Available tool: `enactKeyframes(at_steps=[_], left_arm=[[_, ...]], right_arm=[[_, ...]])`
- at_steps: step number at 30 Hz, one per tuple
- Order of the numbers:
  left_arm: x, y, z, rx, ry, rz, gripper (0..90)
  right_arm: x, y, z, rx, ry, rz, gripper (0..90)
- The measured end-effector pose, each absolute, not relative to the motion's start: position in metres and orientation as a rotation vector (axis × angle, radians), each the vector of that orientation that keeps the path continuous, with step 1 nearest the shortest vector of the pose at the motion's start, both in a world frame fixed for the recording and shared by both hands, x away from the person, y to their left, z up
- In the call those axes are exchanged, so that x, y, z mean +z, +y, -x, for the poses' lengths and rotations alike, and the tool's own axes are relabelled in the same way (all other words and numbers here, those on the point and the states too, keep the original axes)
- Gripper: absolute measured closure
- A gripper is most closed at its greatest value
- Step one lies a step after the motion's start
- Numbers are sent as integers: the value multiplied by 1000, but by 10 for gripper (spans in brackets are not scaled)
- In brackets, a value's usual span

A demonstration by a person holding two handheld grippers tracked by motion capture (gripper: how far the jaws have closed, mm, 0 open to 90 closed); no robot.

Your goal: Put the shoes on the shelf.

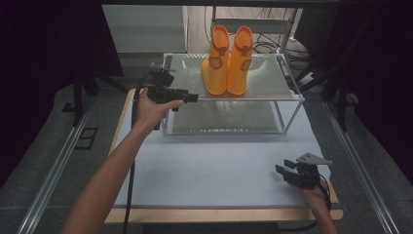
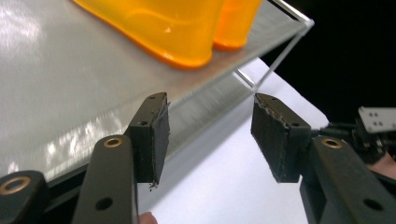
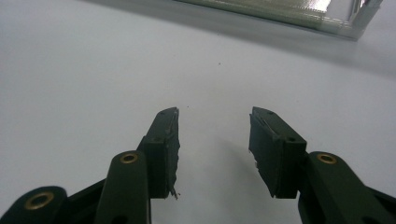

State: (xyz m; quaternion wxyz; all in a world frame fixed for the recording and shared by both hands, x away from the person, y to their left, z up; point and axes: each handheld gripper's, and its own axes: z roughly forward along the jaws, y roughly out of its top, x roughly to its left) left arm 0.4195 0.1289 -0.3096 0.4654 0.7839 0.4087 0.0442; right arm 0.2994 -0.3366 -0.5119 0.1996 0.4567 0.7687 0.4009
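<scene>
A pair of orange rubber boots (image 1: 227, 62) stands upright on the top shelf of a wire-framed rack (image 1: 272, 83) at the back of the table. The boots' soles (image 2: 163, 32) show close up on the frosted shelf (image 2: 56, 84) in the left gripper view. My left gripper (image 1: 191, 98) is held level at the shelf's front left corner, short of the boots. Its jaws (image 2: 210, 109) are open and hold nothing. My right gripper (image 1: 283, 169) rests low over the white mat at the front right. It (image 3: 215, 123) is open and holds nothing.
A white mat (image 1: 214, 161) covers the wooden tabletop in front of the rack. The rack's lower shelf (image 1: 229, 117) is bare. Metal rails (image 1: 58, 161) run along both sides of the table. My right gripper's grey plate (image 2: 376, 119) shows far off in the left gripper view.
</scene>
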Motion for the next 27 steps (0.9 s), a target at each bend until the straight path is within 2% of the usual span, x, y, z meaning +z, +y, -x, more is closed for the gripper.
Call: enactKeyframes(at_steps=[9,12,27], left_arm=[[-329,151,-388,55,972,-1929,465],[-339,160,-378,76,973,-1933,466],[-416,188,-337,104,1052,-1948,457]], right_arm=[[-513,-335,-301,1124,2155,-1267,530],[-513,-334,-301,1126,2155,-1268,530],[-514,-333,-302,1117,2171,-1264,528]])
